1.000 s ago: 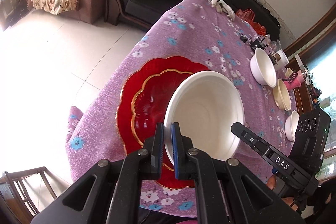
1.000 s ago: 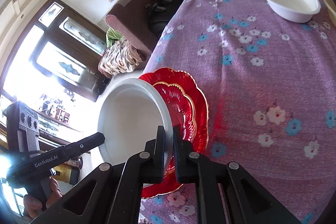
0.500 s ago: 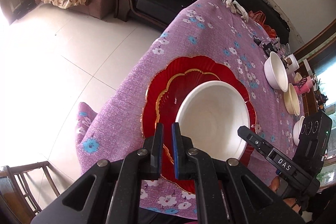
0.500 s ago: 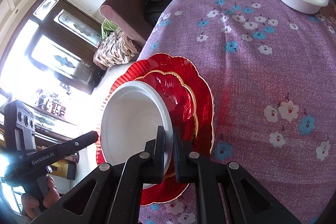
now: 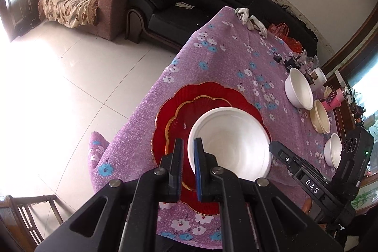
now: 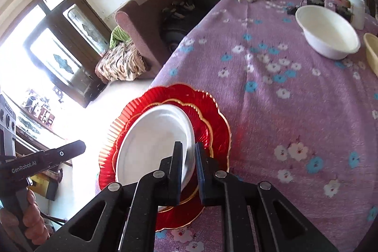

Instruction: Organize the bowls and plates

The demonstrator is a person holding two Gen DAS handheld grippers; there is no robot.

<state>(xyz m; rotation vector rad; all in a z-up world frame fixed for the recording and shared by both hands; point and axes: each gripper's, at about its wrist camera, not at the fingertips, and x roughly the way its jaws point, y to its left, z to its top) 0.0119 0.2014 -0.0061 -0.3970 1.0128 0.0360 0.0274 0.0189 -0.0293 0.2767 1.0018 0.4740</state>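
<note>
Both of your grippers sit at the rim of the same white bowl [image 5: 230, 141], one on each side of it. The left gripper [image 5: 187, 164] has its jaws straddling the bowl's near-left rim with a sliver of gap showing, so the hold looks slack, possibly already let go; you cannot call it a firm pinch from the left wrist view. The right gripper [image 6: 188, 169] has its jaws around the opposite rim, and there the wall fills the slot, so it reads as gripping.

The bowl rests on, or just over, the small red plate [image 5: 182, 115], which is stacked on the large red plate [image 5: 212, 89] near the corner of the counter [image 5: 226, 58]. In the right wrist view the bowl looks tipped, its far edge lower than the held edge (fisheye distortion may exaggerate this).

What the coming move turns on: the bowl lies straight ahead between the two grippers, offset toward your side of the plates, not centred. Judging by that, you need to level it and settle it flat before releasing. Three more bowls, the big white bowl [image 5: 298, 92], the cream bowl [image 5: 320, 116] and the little white bowl [image 5: 333, 150], wait well apart on the right, nearer your right hand.
</note>
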